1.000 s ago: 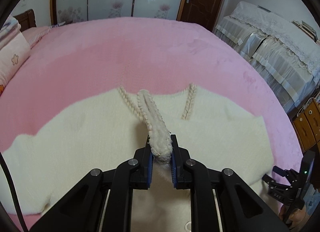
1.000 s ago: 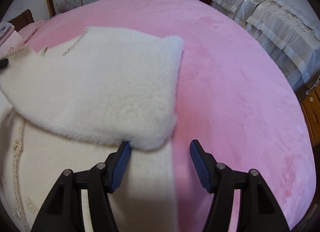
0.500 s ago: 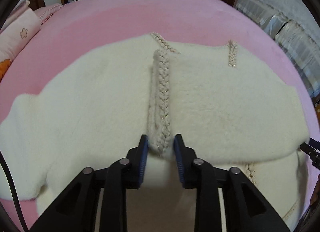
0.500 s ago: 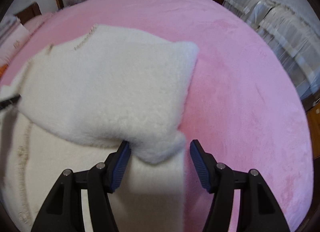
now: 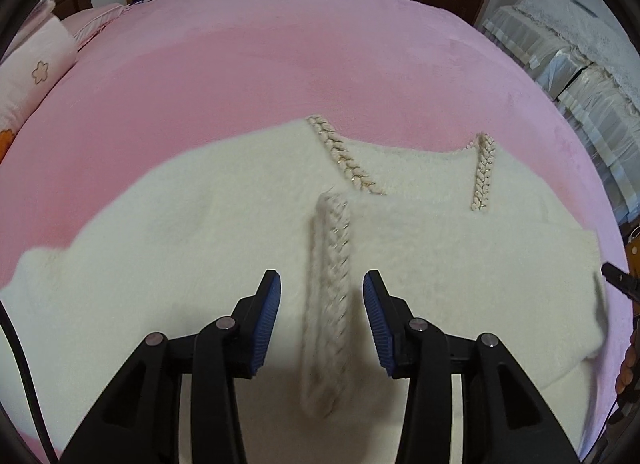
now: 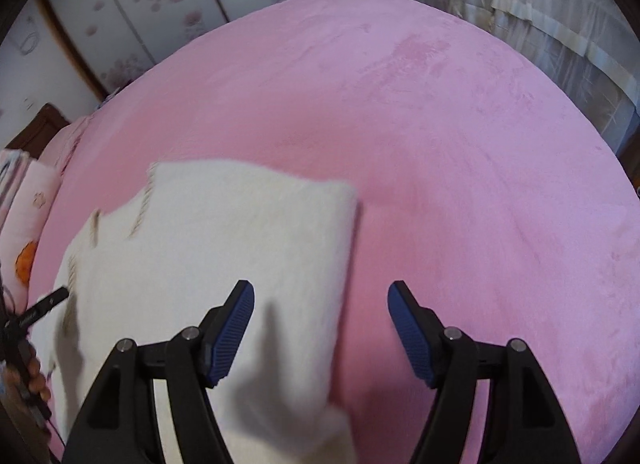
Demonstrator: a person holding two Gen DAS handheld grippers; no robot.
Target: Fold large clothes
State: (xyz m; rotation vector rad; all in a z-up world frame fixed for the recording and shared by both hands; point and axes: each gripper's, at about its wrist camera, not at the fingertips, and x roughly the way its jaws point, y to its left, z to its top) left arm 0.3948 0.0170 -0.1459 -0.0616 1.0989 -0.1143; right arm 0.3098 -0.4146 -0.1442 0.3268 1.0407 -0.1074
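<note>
Pink bed cover (image 5: 280, 64) carries the cream sweater (image 5: 180, 244), folded near you. Your left gripper (image 5: 322, 300) has just been opening, its jaws clear of the braided trim (image 5: 330, 284), so the fold stays. Your right gripper (image 6: 320, 310) is released too, beside the edge.

A cream-white fluffy cardigan (image 5: 180, 248) with beige braided trim (image 5: 330, 284) flecked with gold lies on a plain pink bedspread (image 5: 280, 56). At the upper left, a pale pink pillow (image 5: 28, 76) bears a flower outline. Wardrobe doors (image 6: 152, 0) show pink blossoms on white. Gripper pads (image 5: 269, 324) are blue, ribbed.
</note>
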